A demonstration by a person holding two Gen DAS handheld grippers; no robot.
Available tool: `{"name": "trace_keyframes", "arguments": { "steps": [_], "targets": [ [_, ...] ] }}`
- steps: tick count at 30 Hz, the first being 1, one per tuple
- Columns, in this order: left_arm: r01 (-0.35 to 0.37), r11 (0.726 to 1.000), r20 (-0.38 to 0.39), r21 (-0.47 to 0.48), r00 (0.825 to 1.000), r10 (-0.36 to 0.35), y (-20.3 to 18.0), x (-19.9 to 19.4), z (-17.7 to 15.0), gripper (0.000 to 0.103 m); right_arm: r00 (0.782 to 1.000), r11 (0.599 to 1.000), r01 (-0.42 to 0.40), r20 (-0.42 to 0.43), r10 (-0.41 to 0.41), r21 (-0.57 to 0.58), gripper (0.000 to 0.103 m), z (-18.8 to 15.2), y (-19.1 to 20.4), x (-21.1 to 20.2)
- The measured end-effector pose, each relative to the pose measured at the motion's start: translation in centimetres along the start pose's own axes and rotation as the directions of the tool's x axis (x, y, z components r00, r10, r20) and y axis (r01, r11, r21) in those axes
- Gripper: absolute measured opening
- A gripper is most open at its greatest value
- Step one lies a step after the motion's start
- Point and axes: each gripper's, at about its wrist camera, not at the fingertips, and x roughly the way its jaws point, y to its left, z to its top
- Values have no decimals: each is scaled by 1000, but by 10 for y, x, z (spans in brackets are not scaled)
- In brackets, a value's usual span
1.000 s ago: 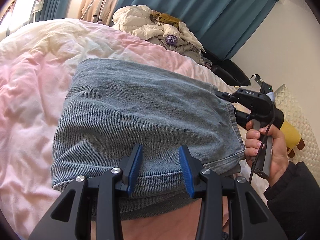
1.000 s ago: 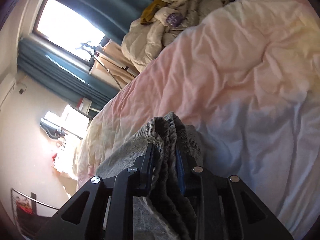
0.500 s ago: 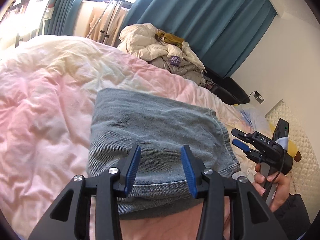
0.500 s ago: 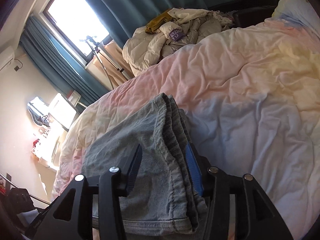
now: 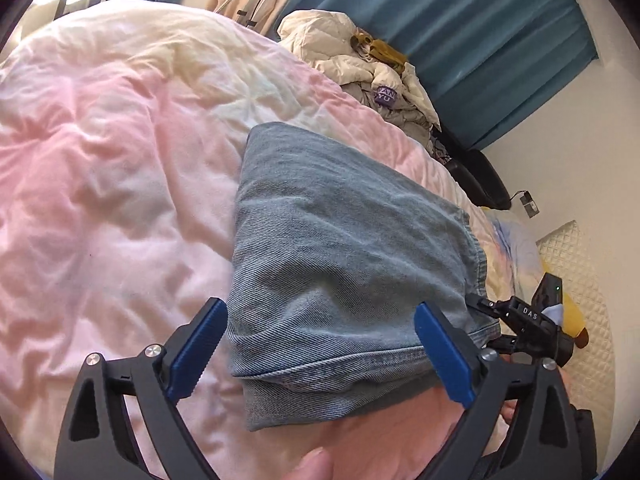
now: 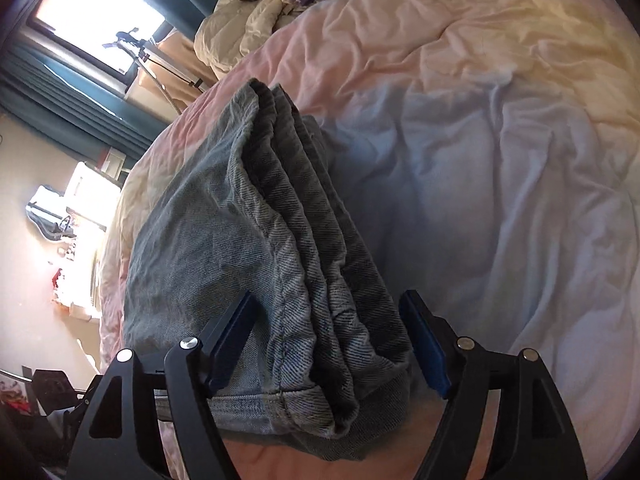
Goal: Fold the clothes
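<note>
**Both grippers let go of the folded jeans**

You have the folded jeans (image 5: 340, 264) lying on the pink and white duvet (image 5: 112, 200), close to its near edge, stacked in several layers with the hems toward you. A second ago both sets of pads were closed in on the denim; now your left gripper (image 5: 320, 354) has its blue pads spread wide and its jaws are opening, with the near edge of the stack between them but untouched. Your right gripper (image 6: 332, 344) is at the corner nearest the quilted headboard (image 5: 576, 280); its jaws are opening too, and the layered side edge of the jeans sits between the pads without being pinched. The stack keeps its shape once released, so this garment looks finished. A heap of pale clothing (image 5: 360, 68) waits at the duvet's far edge, likely your next pieces.
</note>
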Motion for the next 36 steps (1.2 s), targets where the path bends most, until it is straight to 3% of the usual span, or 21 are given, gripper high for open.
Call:
{"name": "trace_keyframes", "arguments": {
  "steps": [6, 8, 12, 16, 21, 24, 25, 29, 32, 34, 36],
  "targets": [
    [36, 990, -11, -138, 999, -38, 29, 8, 3, 96, 992, 990, -104, -59, 109, 93, 78, 2, -19, 17],
    [54, 982, -47, -183, 997, -64, 37, 13, 4, 96, 988, 987, -126, -71, 134, 102, 78, 3, -22, 21],
    [27, 979, -116, -202, 992, -52, 43, 29, 1, 96, 980, 979, -176, -80, 184, 100, 78, 4, -24, 27],
    [49, 975, -113, -215, 991, -75, 44, 31, 1, 96, 968, 969, -236, -77, 241, 68, 80, 4, -15, 26],
    [91, 968, -102, -232, 988, -117, 47, 31, -1, 96, 938, 939, -344, -25, 344, 33, 80, 3, -5, 7],
    [96, 969, -104, -226, 987, -122, 46, 32, -2, 96, 898, 897, -440, 10, 440, 45, 80, 4, -7, -2],
    [94, 971, -108, -220, 987, -120, 45, 33, -2, 96, 894, 893, -448, 14, 447, 45, 80, 4, -7, -2],
    [106, 975, -119, -196, 984, -131, 42, 35, -2, 96, 931, 931, -362, -24, 363, 51, 80, 1, -11, 12],
    [144, 974, -116, -177, 979, -166, 36, 34, -1, 93, 967, 970, -237, -86, 240, 46, 78, -3, -13, 29],
    [166, 975, -114, -147, 976, -183, 29, 31, -1, 93, 971, 977, -206, -111, 211, 57, 77, -6, -15, 34],
    [173, 978, -112, -116, 976, -186, 21, 31, -1, 93, 964, 968, -246, -93, 250, 52, 77, -6, -13, 28]
  ]
}}
